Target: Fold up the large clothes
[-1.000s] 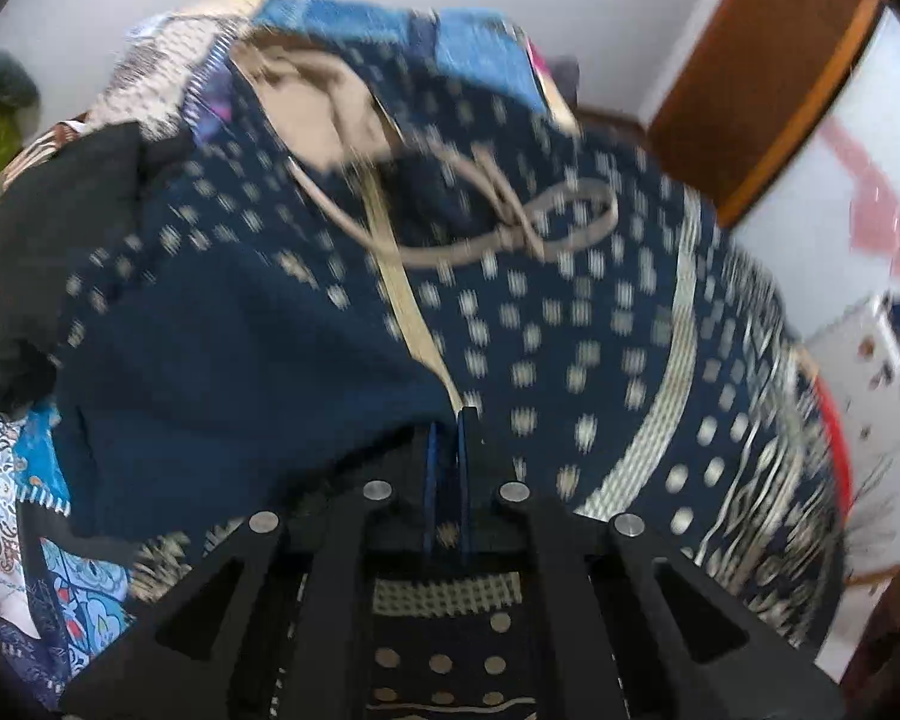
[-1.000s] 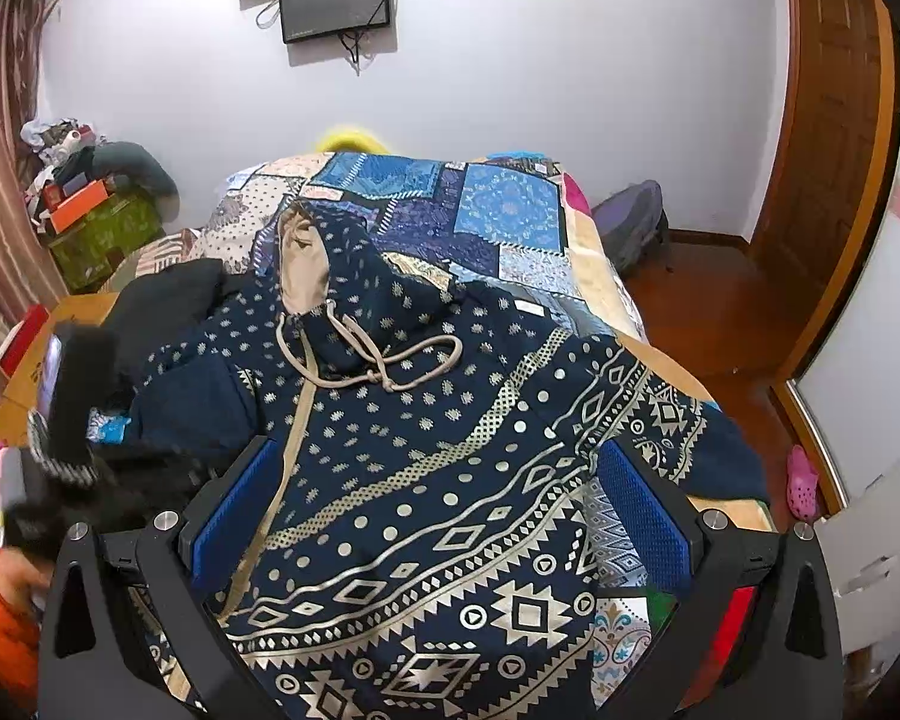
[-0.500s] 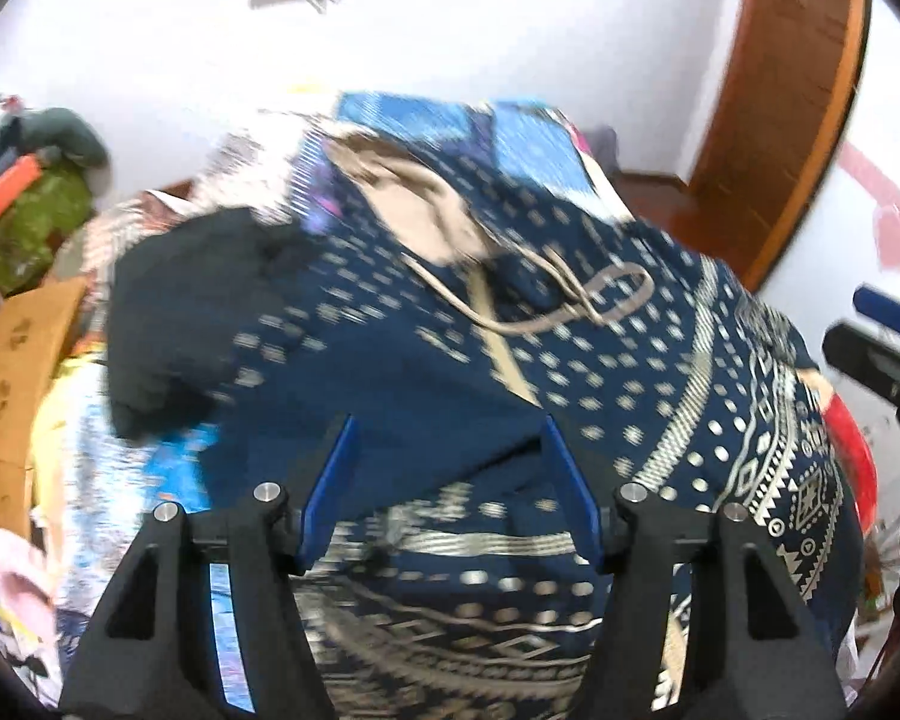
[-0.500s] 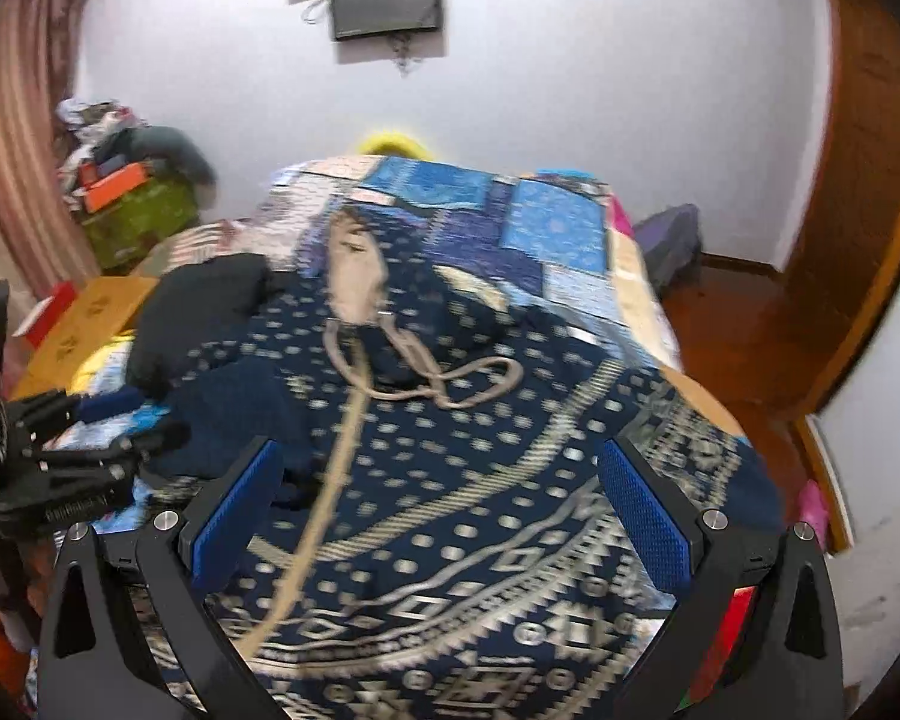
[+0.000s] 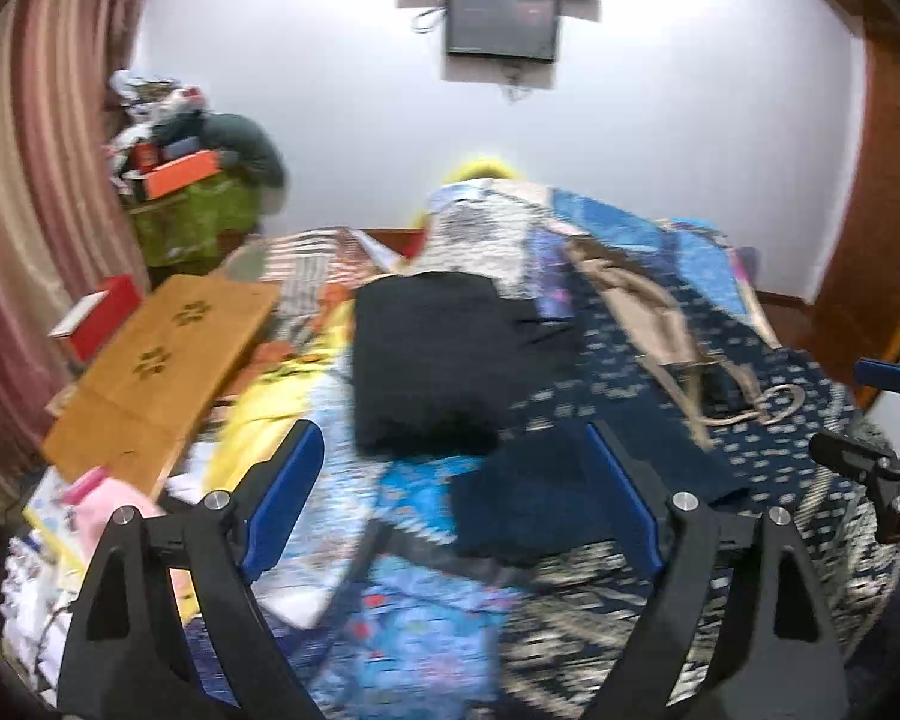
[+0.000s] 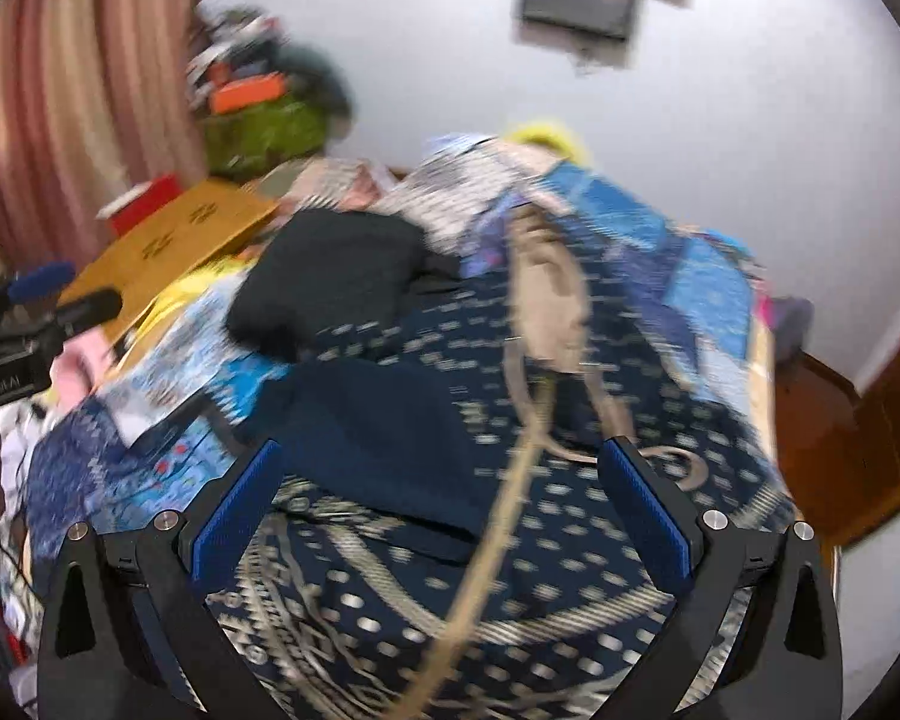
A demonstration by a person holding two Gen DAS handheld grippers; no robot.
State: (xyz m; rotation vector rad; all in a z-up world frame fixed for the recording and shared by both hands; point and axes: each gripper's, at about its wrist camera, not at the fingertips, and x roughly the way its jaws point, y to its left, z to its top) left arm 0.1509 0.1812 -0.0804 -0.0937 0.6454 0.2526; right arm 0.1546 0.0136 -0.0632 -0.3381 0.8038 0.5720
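Observation:
A navy hoodie (image 5: 750, 420) (image 6: 570, 540) with pale dots, bands and a beige hood and drawstring lies spread on the bed. Its plain navy sleeve (image 5: 528, 498) (image 6: 390, 432) is folded in over the body. My left gripper (image 5: 456, 468) hovers above the sleeve's edge and the quilt; its jaws are opening and nothing is pressed between them. It also shows at the left of the right wrist view as the left gripper (image 6: 30, 312). My right gripper (image 6: 441, 462) hangs open above the folded sleeve and hoodie front, empty, and shows at the right edge as the right gripper (image 5: 870, 462).
A folded black garment (image 5: 438, 360) (image 6: 330, 276) lies on the blue patchwork quilt (image 5: 648, 228) beside the hoodie. Left of the bed are a wooden board (image 5: 156, 360), a red box (image 5: 96, 315), a cluttered green pile (image 5: 192, 222) and curtains. A wooden door (image 5: 888, 210) stands at right.
My left gripper, shut on the hoodie fabric before, has let go, opened wide and drawn back and up, swinging left. My right gripper has swung left over the hoodie, still open.

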